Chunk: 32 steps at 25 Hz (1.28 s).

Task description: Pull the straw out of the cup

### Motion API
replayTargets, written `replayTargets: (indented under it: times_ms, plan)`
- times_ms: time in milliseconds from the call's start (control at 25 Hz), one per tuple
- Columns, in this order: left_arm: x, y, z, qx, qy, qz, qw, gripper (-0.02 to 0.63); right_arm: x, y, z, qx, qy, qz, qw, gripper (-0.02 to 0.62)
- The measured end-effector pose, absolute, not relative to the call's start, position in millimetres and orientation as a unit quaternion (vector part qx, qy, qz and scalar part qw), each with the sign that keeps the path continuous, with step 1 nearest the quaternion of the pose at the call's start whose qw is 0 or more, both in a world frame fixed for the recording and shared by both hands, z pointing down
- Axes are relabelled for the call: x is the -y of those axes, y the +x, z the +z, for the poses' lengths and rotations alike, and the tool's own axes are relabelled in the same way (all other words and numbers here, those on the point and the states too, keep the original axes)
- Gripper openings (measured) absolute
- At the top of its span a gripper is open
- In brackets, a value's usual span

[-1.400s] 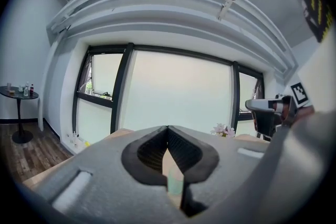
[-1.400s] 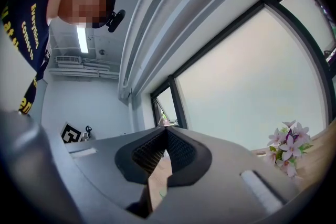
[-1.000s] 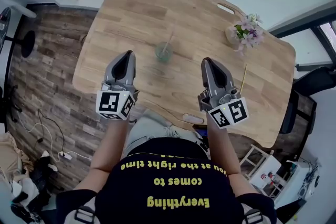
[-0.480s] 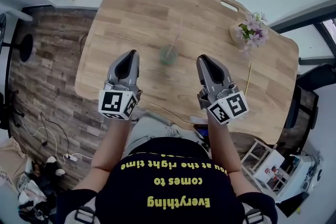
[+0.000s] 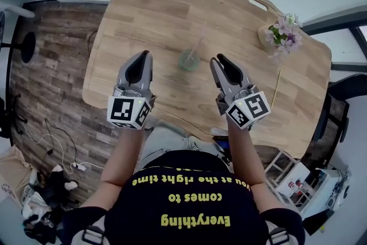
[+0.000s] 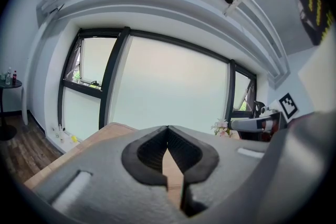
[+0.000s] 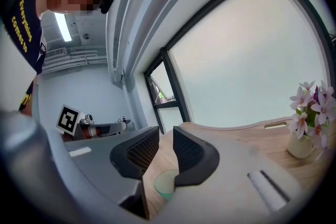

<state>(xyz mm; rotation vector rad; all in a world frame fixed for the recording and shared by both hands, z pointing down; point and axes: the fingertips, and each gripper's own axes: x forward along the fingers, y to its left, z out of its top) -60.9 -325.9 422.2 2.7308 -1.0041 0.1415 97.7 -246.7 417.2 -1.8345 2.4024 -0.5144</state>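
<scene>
OK, cup [image 5: 189, 59]: upright on desk [image 5: 155, 8], mid-width, closer to your edge than the far one. It's betw. your two gripper tips, abt level w/ them, touching neither.
Straw [image 5: 199, 37]: in the cup, leaning up twd the far edge. Faint in head view; can't make it out in either gripper view.
L gripper [image 5: 144, 56]: over the desk near your edge, left of cup. Jaws clenched tip to tip, nothing in them; only bare desk shows thru the slot behind the tips.
R gripper [image 5: 218, 59]: just right of cup, angled in twd it. Jaws released, have just been opening; pads press on nothing. In its own view the cup rim shows low in the gap, beyond the jaws, not gripped.
Vase [image 5: 285, 36]: w/ pale pink-purple flowers, near far right corner, well apart from cup.
Stick [image 5: 277, 88]: thin, yellowish, flat on desk along right edge, nearer your side than the vase.
Handle cut-out [image 5: 258, 4]: at far edge, left of vase.
You: at the near edge, both forearms out over it.
</scene>
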Motion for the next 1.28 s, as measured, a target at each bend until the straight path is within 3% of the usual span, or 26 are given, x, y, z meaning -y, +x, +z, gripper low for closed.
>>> replayTargets:
  times_ms: [440, 920, 1280]
  plan:
    - [346, -69, 443, 0.356, 0.924, 0.06, 0.127, 0.0, 280, 94, 473, -0.785, -0.58, -0.218, -0.013, 0.141]
    - [352, -79, 460, 0.369, 0.916, 0.07, 0.139, 0.0, 311, 89, 530, -0.778, -0.567, -0.266, -0.05, 0.141]
    - [354, -80, 468, 0.37, 0.915, 0.074, 0.146, 0.0, 319, 86, 537, -0.778, -0.565, -0.272, -0.051, 0.054]
